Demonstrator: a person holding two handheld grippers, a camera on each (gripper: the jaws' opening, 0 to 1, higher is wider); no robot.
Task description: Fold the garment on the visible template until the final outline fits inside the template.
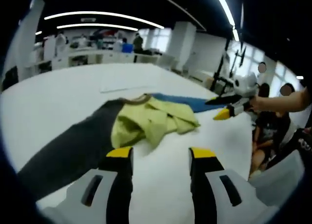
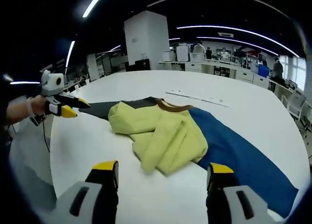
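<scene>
Both hand-held grippers released, L (image 1: 156, 158), R (image 2: 161, 171), garment (image 2: 165, 131), blue sleeve clearer in right gripper view

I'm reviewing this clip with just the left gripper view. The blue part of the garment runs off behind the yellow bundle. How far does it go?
Observer: In the right gripper view the blue panel stretches well past the yellow bundle toward that camera, lying flat on the white table.
Operator: Is the right gripper holding anything?
Observer: No. The right gripper is open, jaws apart over bare table, short of the bundle.
Operator: Anything at the neckline?
Observer: A brown collar shows at the bundle's far edge, between the dark panel and the blue one.
</scene>
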